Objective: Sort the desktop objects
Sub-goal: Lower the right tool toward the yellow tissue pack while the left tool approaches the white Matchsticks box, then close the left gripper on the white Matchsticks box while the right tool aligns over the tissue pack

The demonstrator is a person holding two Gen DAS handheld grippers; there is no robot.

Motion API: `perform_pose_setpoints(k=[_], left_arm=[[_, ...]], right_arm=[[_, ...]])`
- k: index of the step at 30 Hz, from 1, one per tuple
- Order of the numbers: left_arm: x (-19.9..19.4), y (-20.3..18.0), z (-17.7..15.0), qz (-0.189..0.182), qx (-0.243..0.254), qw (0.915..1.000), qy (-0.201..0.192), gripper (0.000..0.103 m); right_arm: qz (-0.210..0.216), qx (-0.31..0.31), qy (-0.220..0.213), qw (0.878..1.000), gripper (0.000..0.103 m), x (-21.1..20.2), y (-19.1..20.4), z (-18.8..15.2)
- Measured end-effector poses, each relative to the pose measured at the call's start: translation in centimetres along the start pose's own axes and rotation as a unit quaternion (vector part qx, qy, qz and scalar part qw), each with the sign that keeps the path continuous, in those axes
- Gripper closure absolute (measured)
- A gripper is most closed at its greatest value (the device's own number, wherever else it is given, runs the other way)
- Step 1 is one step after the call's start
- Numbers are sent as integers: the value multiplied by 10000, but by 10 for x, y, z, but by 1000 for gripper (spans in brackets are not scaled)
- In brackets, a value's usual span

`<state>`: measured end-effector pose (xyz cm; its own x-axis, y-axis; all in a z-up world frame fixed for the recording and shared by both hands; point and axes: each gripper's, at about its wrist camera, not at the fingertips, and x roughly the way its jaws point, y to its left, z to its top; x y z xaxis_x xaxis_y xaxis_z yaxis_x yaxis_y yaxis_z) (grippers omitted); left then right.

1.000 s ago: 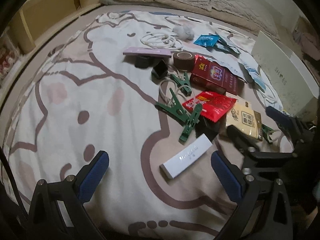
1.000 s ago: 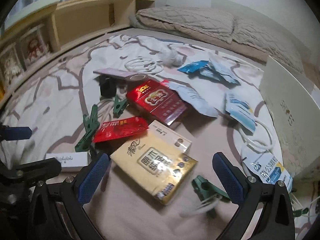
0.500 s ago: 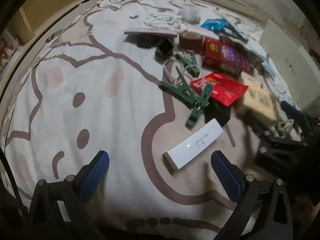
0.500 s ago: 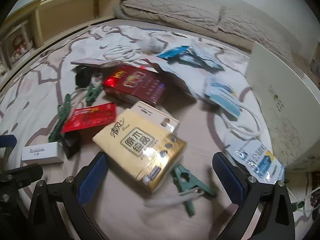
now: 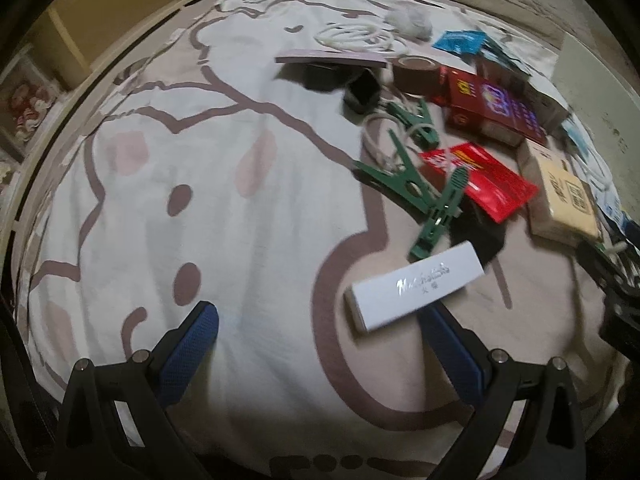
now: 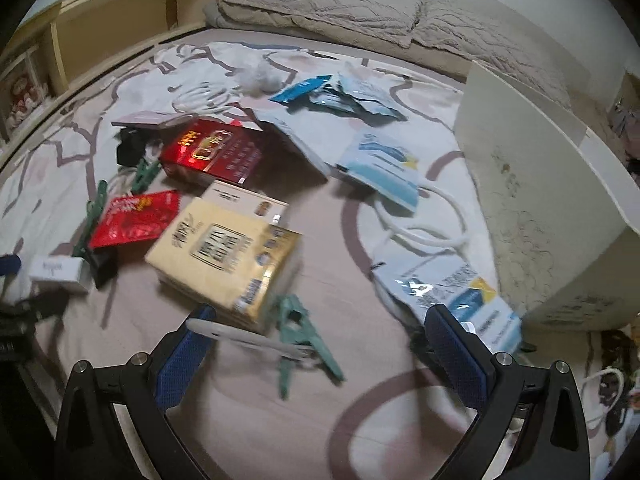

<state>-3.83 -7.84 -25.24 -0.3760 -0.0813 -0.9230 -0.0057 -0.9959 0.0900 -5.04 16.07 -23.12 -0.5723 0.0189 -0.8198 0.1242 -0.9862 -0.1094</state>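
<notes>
Dim indoor light, warm and uneven. Brightest on the pale cartoon-printed bedsheet (image 5: 168, 184) at centre, fading to a black vignette round each fisheye circle. Strong barrel bending toward the rims. Motion smear across both views, worst on the yellow tissue packet (image 6: 224, 256) and green plastic clothes peg (image 6: 304, 340). Soft, short shadows beneath the white rectangular box (image 5: 416, 284). Small glare spots on the glossy red carton (image 6: 216, 152). Lettering mostly unreadable.
</notes>
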Motion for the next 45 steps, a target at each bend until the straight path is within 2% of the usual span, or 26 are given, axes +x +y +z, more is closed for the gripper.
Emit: perform_pose_setpoints(k=[7, 14, 17, 20, 29, 37, 45], left_arm=[[6, 10, 5, 226, -255, 9994, -48, 0], [7, 14, 2, 250, -344, 9991, -68, 0], [3, 15, -2, 156, -359, 9992, -90, 0], [-2, 12, -4, -127, -317, 9993, -156, 0], [-14, -10, -2, -458, 163, 9977, -482, 0], [-11, -14, 3, -523, 159, 9973, -491, 1], [3, -24, 9, -237, 432, 9980, -390, 1]], right_arm=[[-92, -1, 39, 10000, 0, 0, -14, 0], [-327, 87, 161, 9993, 0, 7, -29, 1], [-441, 188, 228, 9986, 0, 9, -40, 0], [-464, 251, 300, 9982, 0, 11, -49, 0], [-584, 157, 362, 9975, 0, 6, -64, -3], [-260, 23, 41, 9997, 0, -12, -58, 0], [159, -219, -302, 9992, 0, -26, -39, 3]])
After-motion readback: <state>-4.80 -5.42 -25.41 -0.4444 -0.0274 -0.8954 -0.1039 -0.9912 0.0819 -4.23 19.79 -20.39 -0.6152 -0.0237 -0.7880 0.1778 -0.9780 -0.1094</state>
